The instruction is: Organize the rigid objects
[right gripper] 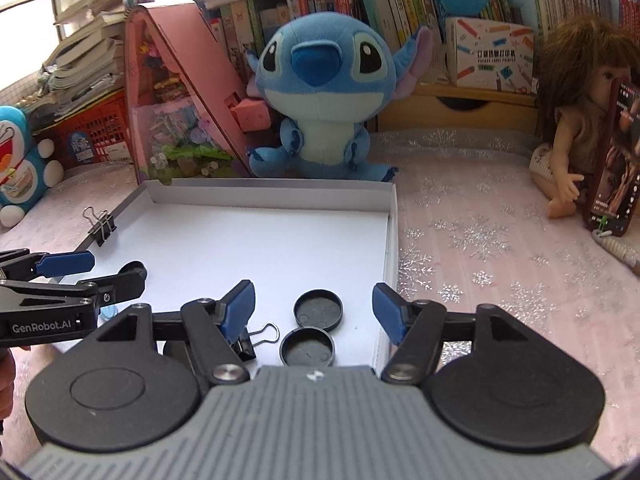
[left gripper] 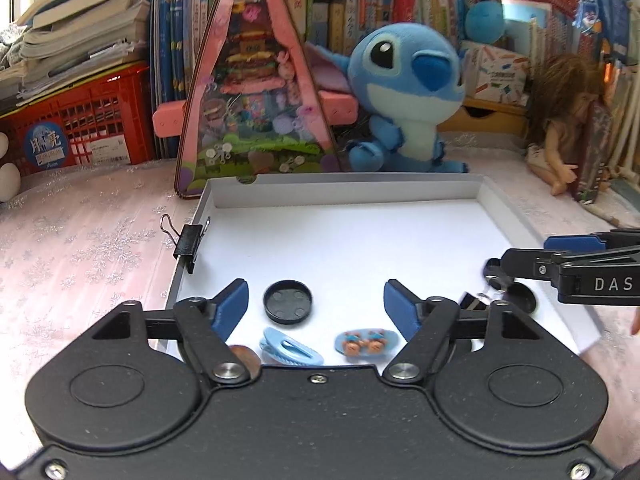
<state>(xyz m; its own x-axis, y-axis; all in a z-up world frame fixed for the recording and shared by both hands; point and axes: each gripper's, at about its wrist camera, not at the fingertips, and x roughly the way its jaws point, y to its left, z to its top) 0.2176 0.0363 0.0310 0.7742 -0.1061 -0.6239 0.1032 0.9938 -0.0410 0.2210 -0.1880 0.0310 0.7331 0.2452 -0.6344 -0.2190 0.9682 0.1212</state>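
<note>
Left gripper (left gripper: 316, 310): jaws spread wide, blue pads (left gripper: 232, 308) facing each other, nothing between them; hovers low over near part of white tray (left gripper: 340, 240), pointing toward its far wall

Right gripper (right gripper: 313, 310): jaws likewise wide apart, blue pads (right gripper: 240, 308) bare, nothing held; sits over tray's near right corner, right finger near right wall

In right wrist view, left gripper enters from left side over tray, fingers apart. In left wrist view, right gripper enters from right, fingers parted
</note>
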